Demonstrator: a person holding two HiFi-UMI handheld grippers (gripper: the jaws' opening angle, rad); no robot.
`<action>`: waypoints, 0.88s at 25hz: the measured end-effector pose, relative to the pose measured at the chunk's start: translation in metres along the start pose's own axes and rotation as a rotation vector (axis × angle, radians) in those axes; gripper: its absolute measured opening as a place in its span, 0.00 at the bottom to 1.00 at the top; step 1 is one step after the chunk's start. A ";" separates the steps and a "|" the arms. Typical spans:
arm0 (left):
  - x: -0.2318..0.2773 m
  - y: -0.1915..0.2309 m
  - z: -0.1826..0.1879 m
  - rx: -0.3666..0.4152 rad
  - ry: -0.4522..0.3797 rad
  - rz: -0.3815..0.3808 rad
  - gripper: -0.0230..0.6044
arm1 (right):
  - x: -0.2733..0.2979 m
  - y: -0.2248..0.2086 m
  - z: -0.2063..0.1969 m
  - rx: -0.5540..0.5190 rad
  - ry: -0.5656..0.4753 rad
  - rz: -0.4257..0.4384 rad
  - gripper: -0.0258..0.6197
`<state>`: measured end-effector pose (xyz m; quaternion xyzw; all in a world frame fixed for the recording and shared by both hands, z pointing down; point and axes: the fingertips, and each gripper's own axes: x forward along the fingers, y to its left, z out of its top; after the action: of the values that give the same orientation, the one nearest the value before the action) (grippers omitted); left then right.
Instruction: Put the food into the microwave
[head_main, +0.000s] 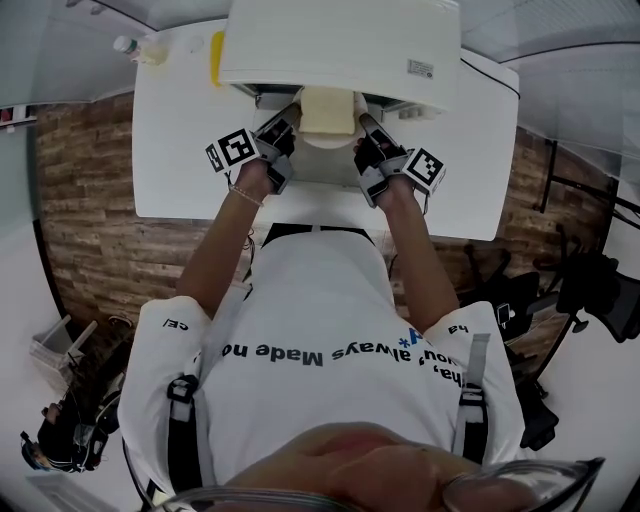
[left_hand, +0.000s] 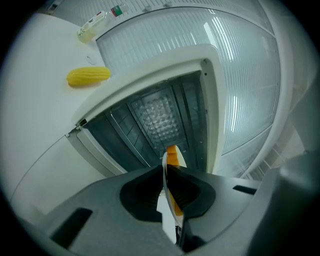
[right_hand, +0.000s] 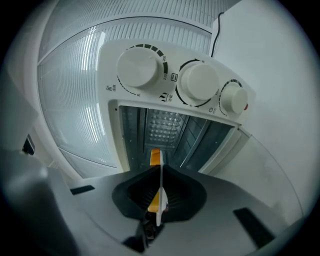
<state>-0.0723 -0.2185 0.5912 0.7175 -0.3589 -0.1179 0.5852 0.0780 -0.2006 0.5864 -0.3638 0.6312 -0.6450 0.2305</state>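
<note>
A white plate (head_main: 328, 137) carries a pale yellow slab of food (head_main: 328, 110) and hangs at the mouth of the white microwave (head_main: 340, 40). My left gripper (head_main: 287, 128) is shut on the plate's left rim and my right gripper (head_main: 366, 133) on its right rim. In the left gripper view my left gripper (left_hand: 167, 176) pinches the rim (left_hand: 162, 207) edge-on, with an orange-yellow strip (left_hand: 171, 155) beside it. My right gripper (right_hand: 160, 186) shows the same on the plate edge (right_hand: 161, 202). Beyond both lies the open dark cavity (left_hand: 160, 120) (right_hand: 165, 125).
The microwave's ribbed glass door (left_hand: 240, 95) lies folded open under the plate. Three white knobs (right_hand: 200, 82) line the front panel. A yellow corn cob (left_hand: 88, 76) and a small bottle (left_hand: 92, 25) lie on the white table (head_main: 180, 150) left of the microwave.
</note>
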 end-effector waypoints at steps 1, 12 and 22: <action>0.002 0.002 0.002 0.002 -0.003 0.002 0.07 | 0.002 -0.002 0.002 0.004 -0.005 -0.001 0.07; 0.023 0.025 0.010 -0.001 -0.011 0.027 0.07 | 0.023 -0.026 0.016 0.028 -0.031 0.009 0.07; 0.036 0.039 0.017 -0.006 -0.024 0.040 0.07 | 0.034 -0.036 0.024 0.051 -0.064 0.002 0.07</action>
<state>-0.0710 -0.2567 0.6311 0.7070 -0.3798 -0.1162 0.5851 0.0808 -0.2389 0.6264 -0.3777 0.6072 -0.6488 0.2603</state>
